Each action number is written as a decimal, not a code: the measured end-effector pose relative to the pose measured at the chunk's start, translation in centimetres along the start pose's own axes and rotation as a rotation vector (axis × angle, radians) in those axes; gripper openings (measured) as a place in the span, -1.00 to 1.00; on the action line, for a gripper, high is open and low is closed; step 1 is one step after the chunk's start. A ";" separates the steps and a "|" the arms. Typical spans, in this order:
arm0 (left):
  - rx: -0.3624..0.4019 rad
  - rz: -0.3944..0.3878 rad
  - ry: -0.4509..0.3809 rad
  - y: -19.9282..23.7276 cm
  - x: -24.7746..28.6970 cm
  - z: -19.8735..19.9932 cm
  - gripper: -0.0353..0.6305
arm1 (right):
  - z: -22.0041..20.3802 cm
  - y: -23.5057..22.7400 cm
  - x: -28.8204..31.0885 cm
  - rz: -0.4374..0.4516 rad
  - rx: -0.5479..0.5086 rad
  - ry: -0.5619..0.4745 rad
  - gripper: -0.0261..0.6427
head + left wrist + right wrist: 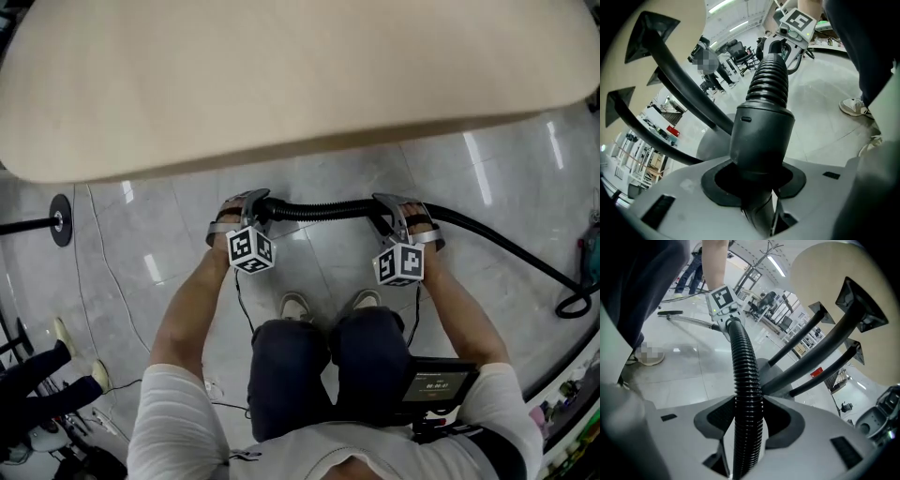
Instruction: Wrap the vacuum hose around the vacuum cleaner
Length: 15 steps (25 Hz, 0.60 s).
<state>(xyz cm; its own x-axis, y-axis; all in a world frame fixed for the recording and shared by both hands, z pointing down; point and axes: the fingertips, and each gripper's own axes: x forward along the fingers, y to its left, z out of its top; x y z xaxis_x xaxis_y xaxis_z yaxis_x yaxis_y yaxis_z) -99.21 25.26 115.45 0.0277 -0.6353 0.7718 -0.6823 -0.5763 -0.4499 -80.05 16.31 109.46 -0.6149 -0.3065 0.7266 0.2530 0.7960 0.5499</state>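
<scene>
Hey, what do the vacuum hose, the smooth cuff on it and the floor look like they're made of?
The hose is probably flexible black plastic: close ribs, matte, and it bends. The cuff looks like hard dark grey moulded plastic, with a satin sheen and a small moulded notch. The floor seems to be polished pale tile or stone, judging by its seams and light reflections.

In the head view, the table top (281,84) is being cut off by the top edge. The hose (506,246) is being lost at the right edge. 2 shoes (296,305) are being half hidden by the knees. In the left gripper view, the hose's lower end is being swallowed between the left gripper's (757,185) jaws. A distant person (708,60) is being masked.
</scene>
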 end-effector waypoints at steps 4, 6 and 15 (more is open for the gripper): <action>0.031 0.047 0.017 2.0 -6.5 3.2 -0.47 | 2.1 -1.9 -4.0 0.011 0.024 0.030 -0.39; 0.039 0.061 0.025 2.9 -9.5 4.5 -0.47 | 3.5 -3.0 -6.0 0.017 0.036 0.045 -0.39; 0.035 0.073 0.022 6.8 -24.2 13.5 -0.51 | 8.4 -10.6 -19.5 -0.052 0.116 0.089 -0.37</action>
<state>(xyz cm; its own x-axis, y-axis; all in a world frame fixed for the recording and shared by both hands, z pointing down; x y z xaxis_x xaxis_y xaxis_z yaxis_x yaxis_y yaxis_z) -94.63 29.75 87.65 -0.0377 -0.6648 0.7460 -0.6562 -0.5466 -0.5202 -77.03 18.23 85.96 -0.5554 -0.3897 0.7346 0.1317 0.8310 0.5404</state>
